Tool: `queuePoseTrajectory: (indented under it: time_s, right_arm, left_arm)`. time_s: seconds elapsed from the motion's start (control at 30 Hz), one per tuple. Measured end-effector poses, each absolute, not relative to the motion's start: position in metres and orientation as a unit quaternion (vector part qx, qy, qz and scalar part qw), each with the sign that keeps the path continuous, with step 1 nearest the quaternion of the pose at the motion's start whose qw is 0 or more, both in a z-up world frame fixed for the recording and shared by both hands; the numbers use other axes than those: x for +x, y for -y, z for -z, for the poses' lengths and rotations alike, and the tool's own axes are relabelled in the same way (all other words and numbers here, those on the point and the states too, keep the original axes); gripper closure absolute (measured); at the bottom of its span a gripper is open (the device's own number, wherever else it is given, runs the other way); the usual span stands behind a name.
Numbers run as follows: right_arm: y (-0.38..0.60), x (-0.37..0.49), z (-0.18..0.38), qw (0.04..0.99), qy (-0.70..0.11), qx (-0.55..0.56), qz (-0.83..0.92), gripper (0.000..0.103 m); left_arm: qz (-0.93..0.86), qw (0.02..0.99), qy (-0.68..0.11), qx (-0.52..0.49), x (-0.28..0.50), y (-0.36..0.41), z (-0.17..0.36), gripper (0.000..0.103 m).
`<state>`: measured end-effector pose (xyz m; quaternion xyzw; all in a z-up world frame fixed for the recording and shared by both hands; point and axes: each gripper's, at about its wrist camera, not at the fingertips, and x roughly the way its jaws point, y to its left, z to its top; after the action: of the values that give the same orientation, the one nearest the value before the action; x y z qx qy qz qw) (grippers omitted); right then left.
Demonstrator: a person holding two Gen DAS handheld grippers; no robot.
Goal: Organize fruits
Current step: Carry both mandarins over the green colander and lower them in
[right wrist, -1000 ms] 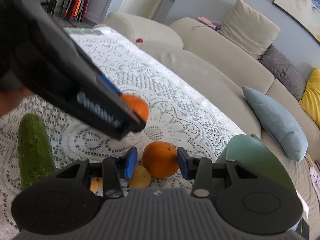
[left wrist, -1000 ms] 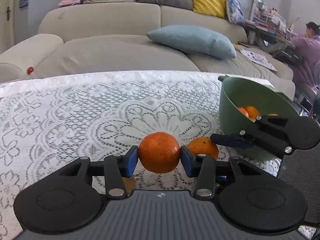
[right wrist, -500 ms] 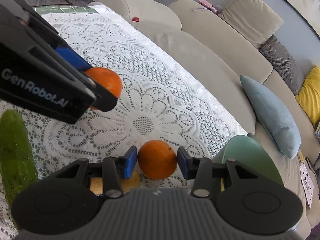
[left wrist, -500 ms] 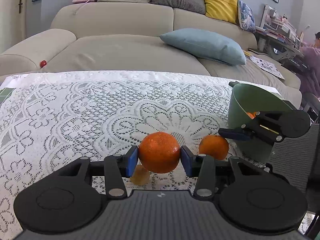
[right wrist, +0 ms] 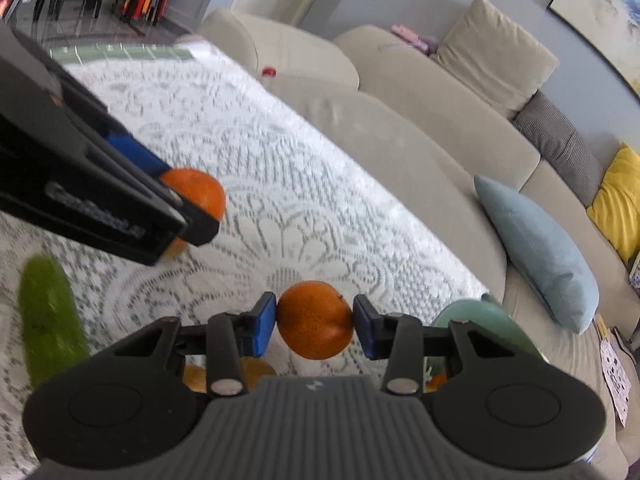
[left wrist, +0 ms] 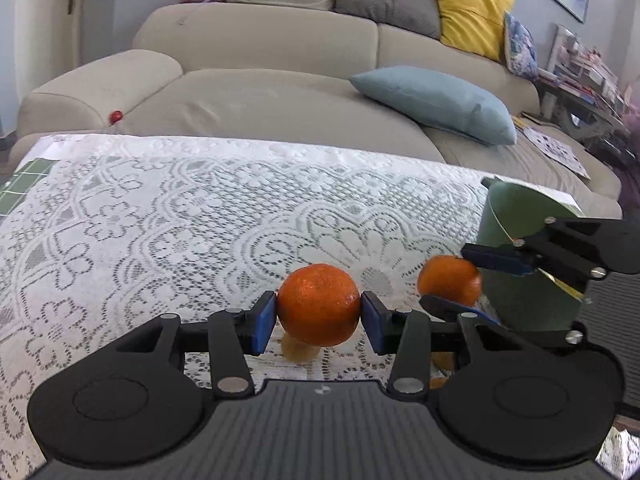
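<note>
Item: lace-covered table (left wrist: 160, 208) before a beige sofa (left wrist: 260, 92), fruit-sorting in progress. Left gripper (left wrist: 319, 317): blue pads pressed on both sides of a mandarin (left wrist: 319, 304), which hangs clear of the cloth; the same fruit shows in the right wrist view (right wrist: 196, 194) at the tip of the left gripper's dark fingers. Right gripper (right wrist: 315, 322): pads set against the flanks of a second mandarin (right wrist: 315, 319), seen from the left wrist view (left wrist: 450, 280) between the right gripper's fingers; this grip reads as clamped. Receptacle: green bowl (left wrist: 516, 216) at the right end of the table, just beside the right gripper; its rim (right wrist: 472, 312) appears past the right finger, and a bit of orange low in that view suggests fruit already inside, though too little shows to be sure. Other stock: a cucumber (right wrist: 48, 312) lying on the cloth to the left, blurred; small yellowish pieces on the cloth beneath both grippers (left wrist: 298, 350), kind not determinable. Background: light blue cushion (left wrist: 436, 102), yellow cushion (left wrist: 472, 20). Step in hand, as judged: both mandarins are picked up and are being carried toward the bowl. Next move calls for bringing each fruit over the bowl's opening in turn, the right first since it is nearer, lowering it inside the rim, then parting the pads so that it does not bounce out or strike the other gripper.
</note>
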<state>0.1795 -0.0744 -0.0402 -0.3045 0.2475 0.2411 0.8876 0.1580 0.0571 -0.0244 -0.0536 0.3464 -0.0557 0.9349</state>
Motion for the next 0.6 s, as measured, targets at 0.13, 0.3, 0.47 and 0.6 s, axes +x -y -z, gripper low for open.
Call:
queuePoseTrajectory:
  time_s: [0.13, 0.3, 0.47, 0.6]
  right_arm:
    - [0.083, 0.174, 0.023, 0.899, -0.238, -0.268, -0.251, 0.064]
    - [0.098, 0.168, 0.006, 0.909, -0.231, -0.228, -0.261, 0.064]
    - [0.116, 0.164, -0.009, 0.917, -0.229, -0.196, -0.260, 0.064]
    - [0.135, 0.164, -0.019, 0.925, -0.225, -0.178, -0.248, 0.064]
  left_arm:
    - [0.033, 0.939, -0.339, -0.052, 0.155, -0.055, 0.019, 0.052]
    - [0.011, 0.942, -0.329, -0.064, 0.150, -0.048, 0.008, 0.052]
    - [0.009, 0.943, -0.327, -0.066, 0.148, -0.031, -0.002, 0.052]
    - [0.019, 0.941, -0.329, -0.072, 0.149, -0.013, -0.012, 0.052]
